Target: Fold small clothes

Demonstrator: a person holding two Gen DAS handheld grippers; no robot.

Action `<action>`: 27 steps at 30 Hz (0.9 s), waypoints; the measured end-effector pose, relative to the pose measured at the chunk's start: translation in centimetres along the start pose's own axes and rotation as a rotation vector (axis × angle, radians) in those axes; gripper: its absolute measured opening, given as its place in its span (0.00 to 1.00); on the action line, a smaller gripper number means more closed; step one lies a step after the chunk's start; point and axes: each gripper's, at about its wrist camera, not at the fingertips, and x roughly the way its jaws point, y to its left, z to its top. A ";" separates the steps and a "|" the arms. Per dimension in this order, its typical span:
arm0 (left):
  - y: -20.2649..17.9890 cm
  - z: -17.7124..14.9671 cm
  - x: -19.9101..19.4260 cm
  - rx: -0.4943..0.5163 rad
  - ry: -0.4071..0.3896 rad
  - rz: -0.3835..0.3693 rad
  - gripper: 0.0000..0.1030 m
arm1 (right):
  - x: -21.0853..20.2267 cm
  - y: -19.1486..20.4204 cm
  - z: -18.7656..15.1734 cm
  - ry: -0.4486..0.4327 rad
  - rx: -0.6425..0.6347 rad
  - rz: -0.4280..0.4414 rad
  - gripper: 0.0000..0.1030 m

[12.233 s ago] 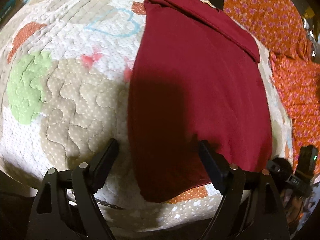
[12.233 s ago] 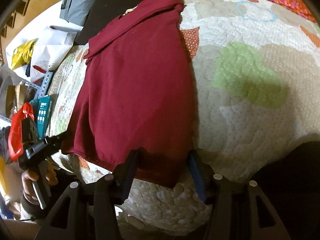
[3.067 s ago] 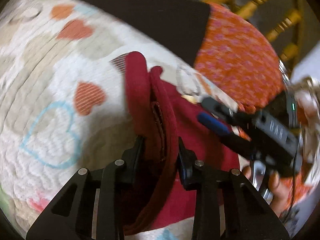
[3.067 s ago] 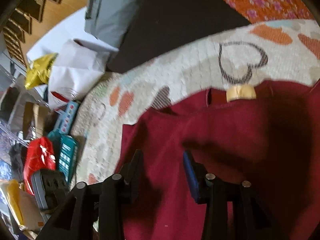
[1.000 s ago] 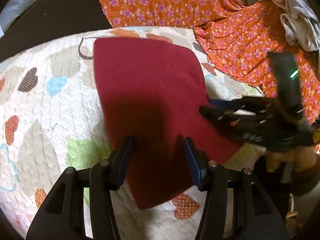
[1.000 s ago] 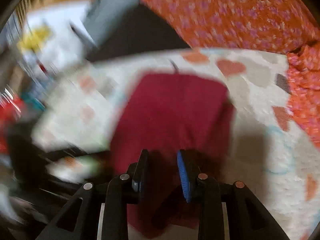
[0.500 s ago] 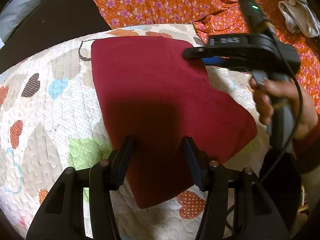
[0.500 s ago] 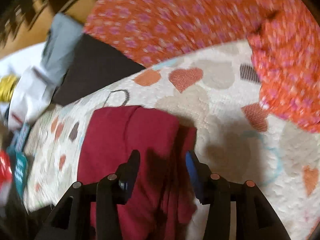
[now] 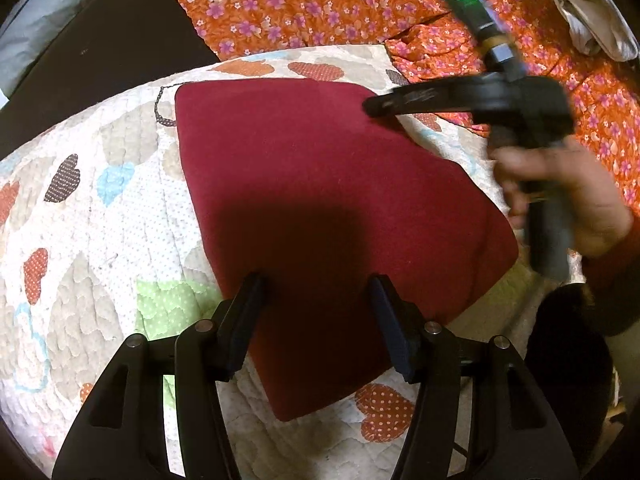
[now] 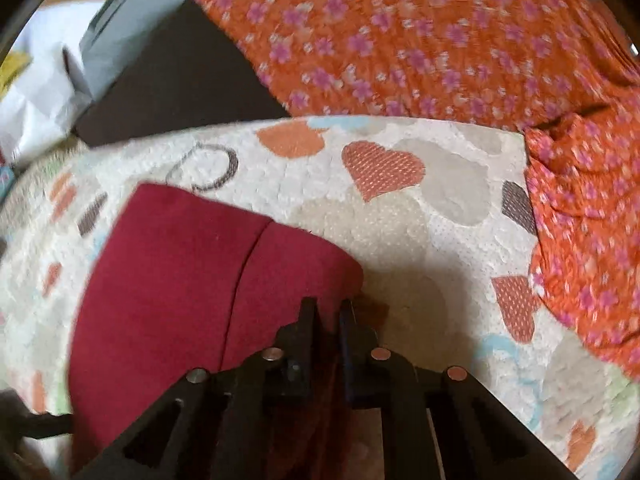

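1. We see a heart-patterned quilt (image 9: 100, 232) on a bed, with orange floral fabric (image 9: 320, 4) at twelve o'clock.
2. Our left gripper (image 9: 316, 300) angles down, fingers spread and widening over the folded maroon garment (image 9: 320, 184), not pressing it.
3. Our right gripper (image 10: 326, 312) tilts down at the garment's two o'clock edge, fingers closing on a fold.
4. Writing on the gripper body is too blurred to read.

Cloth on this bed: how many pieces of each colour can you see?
Dark red garment: 1
Orange floral cloth: 1, possibly more; it is bunched
Heart-patterned quilt: 1
Grey-white cloth: 1
Total: 4
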 end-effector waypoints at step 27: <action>5.3 2.2 0.3 -0.286 -0.047 -0.076 0.77 | -2.4 -2.5 -6.4 0.030 0.306 0.319 0.58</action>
